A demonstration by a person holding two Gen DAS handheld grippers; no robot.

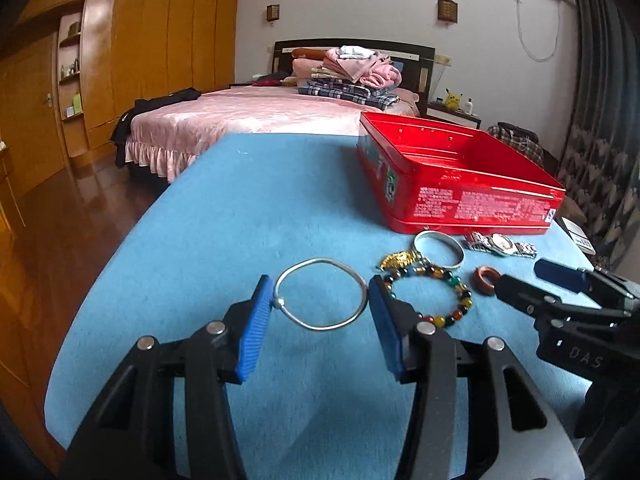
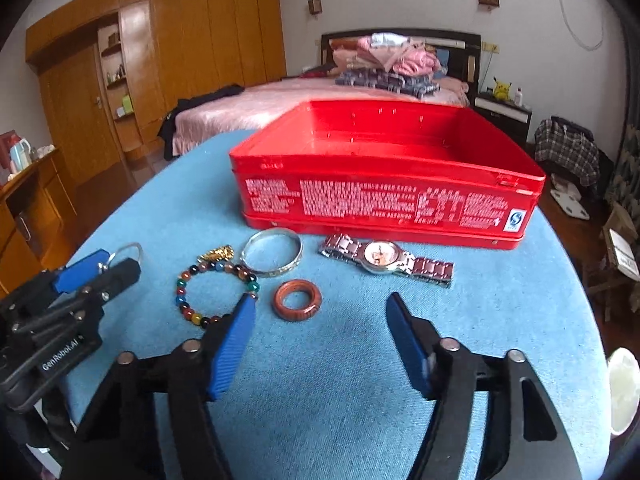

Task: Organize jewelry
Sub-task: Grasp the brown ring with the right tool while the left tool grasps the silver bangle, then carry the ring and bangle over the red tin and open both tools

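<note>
Six jewelry pieces before an open red tin [image 2: 384, 196] on the blue worktop [image 2: 320, 380].
Left gripper [image 1: 320, 308] jaws pinch the thin silver bangle [image 1: 320, 300]; right gripper [image 2: 320, 344] jaws spread, holding nothing, near the wooden ring [image 2: 297, 300].

Both tongs share one build: the left tongs [image 1: 320, 320] and right tongs [image 2: 320, 340] have black plastic linkage arms, round silver pivot screws and ribbed blue pads [image 1: 254, 330]. White lettering marks each black housing.

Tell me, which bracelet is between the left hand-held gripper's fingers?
The thin silver wire bangle sits between the left hand-held gripper. The beaded bracelet and wide silver bangle lie off to its right.
</note>
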